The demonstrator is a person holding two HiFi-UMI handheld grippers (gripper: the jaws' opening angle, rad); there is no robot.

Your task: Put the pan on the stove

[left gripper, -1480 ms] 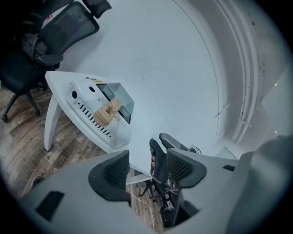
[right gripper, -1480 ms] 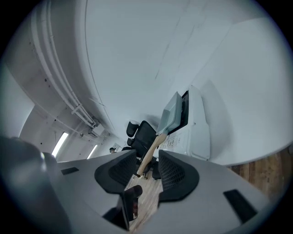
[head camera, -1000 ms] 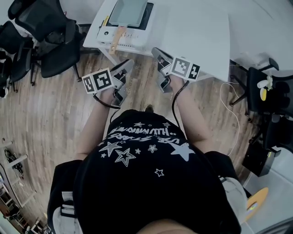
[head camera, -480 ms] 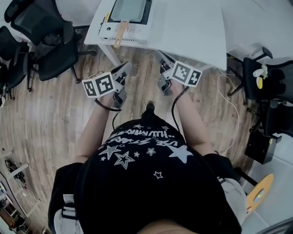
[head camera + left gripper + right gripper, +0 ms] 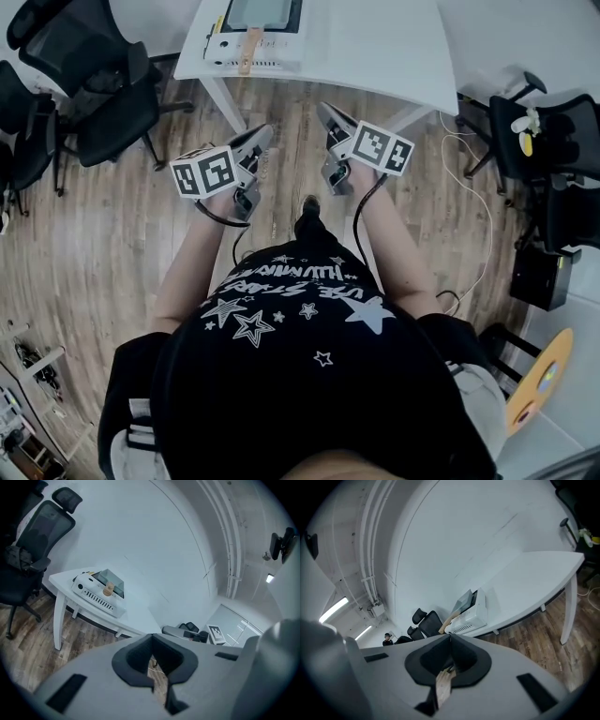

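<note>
Head view, left gripper closed, empty, right gripper closed, empty, one stove on one white table

A black short-sleeved T-shirt printed with white stars and white lettering fills the lower centre of the head view. Above it, the grey left gripper and grey right gripper each bear a white cube with black square markers and a black cable.
</note>
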